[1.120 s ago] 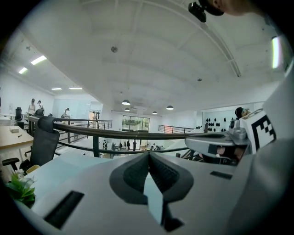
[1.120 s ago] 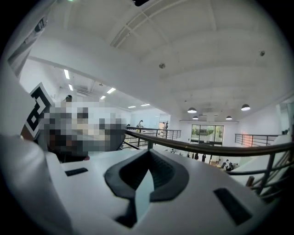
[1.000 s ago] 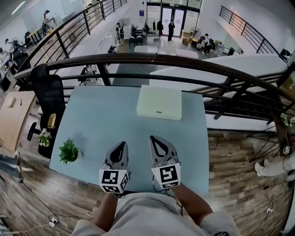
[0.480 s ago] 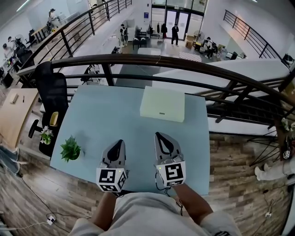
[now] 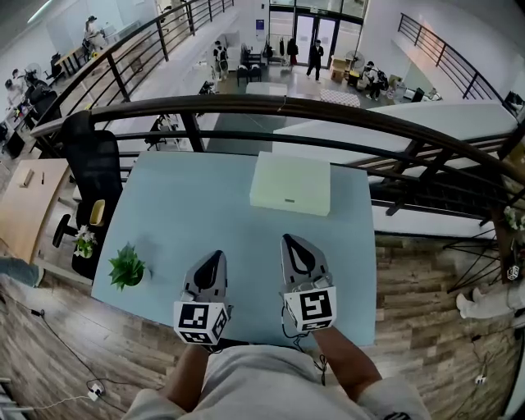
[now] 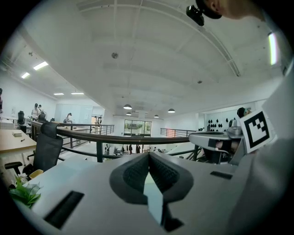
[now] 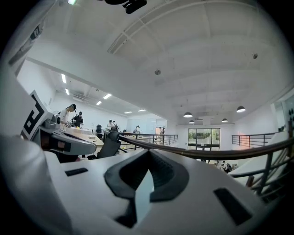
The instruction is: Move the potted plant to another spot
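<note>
Head view, left claw [image 5: 214, 257] and right claw [image 5: 289, 242] closed, empty, square markers [image 5: 197, 321] on each, potted plant [image 5: 126, 267] at table [image 5: 189, 205] edge.

An open-plan office on an upper gallery is shown. A black office chair [image 5: 89, 168] and a wooden desk [image 5: 25, 205] are seen to the left of the left gripper [image 5: 215, 256]. Ahead of it a dark railing [image 5: 271, 105] is placed, and beyond that people [image 5: 316, 53] and glass doors [image 5: 308, 25] are visible on a lower floor

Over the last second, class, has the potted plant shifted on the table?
No. The potted plant stands in the same spot by the table's left edge, close to its near-left corner. Only the head view itself has shifted slightly.
</note>
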A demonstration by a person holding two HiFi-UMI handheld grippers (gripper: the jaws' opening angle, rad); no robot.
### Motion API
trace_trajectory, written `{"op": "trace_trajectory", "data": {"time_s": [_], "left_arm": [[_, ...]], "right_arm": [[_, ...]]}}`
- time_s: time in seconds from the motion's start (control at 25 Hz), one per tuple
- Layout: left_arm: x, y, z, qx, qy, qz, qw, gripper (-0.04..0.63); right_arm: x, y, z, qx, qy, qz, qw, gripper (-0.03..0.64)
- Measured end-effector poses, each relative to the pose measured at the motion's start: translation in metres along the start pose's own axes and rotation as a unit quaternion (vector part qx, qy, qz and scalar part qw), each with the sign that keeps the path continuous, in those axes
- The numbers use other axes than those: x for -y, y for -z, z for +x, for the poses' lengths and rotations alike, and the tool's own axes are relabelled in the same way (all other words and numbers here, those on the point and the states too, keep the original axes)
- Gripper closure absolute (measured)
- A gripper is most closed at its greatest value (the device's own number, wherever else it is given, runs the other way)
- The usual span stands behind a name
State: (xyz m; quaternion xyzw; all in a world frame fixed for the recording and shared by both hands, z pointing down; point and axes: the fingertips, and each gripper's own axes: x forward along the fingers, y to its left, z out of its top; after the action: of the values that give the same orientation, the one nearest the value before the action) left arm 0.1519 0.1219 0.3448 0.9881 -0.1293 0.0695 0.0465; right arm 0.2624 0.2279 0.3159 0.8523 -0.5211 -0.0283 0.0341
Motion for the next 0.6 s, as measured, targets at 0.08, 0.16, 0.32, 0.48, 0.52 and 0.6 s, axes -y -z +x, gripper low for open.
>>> {"op": "trace_trajectory", "data": {"time_s": [0.08,0.16,0.32,0.48,0.52,0.6], "left_arm": [[0.0005,0.0010,0.0009,-0.001,0.000,-0.002,1.0000,0.583],[0.0005,0.0022,0.0018,-0.002,0.000,-0.003,1.0000,0.583],[0.0031,0.0032,0.0030,-0.003,0.008,0.000,1.0000,0.583],[0.0035,0.0026,0.0038,0.000,0.009,-0.001,1.0000,0.583],[0.0028,0.0019,0.0040,0.001,0.007,-0.001,1.0000,0.583],[0.0010,0.0006,0.0042,0.002,0.004,-0.002,1.0000,0.583]], "right_arm": [[-0.0008,-0.0012,0.0004,0.001,-0.005,-0.002,1.000,0.614],[-0.0015,-0.0017,0.0006,0.001,-0.009,-0.003,1.000,0.614],[-0.0018,0.0005,0.0021,-0.005,-0.010,-0.004,1.000,0.614],[-0.0024,0.0004,0.0040,-0.005,-0.012,-0.006,1.000,0.614],[-0.0025,-0.0002,0.0046,-0.005,-0.013,-0.005,1.000,0.614],[-0.0023,-0.0025,0.0062,-0.002,-0.014,-0.005,1.000,0.614]]}}
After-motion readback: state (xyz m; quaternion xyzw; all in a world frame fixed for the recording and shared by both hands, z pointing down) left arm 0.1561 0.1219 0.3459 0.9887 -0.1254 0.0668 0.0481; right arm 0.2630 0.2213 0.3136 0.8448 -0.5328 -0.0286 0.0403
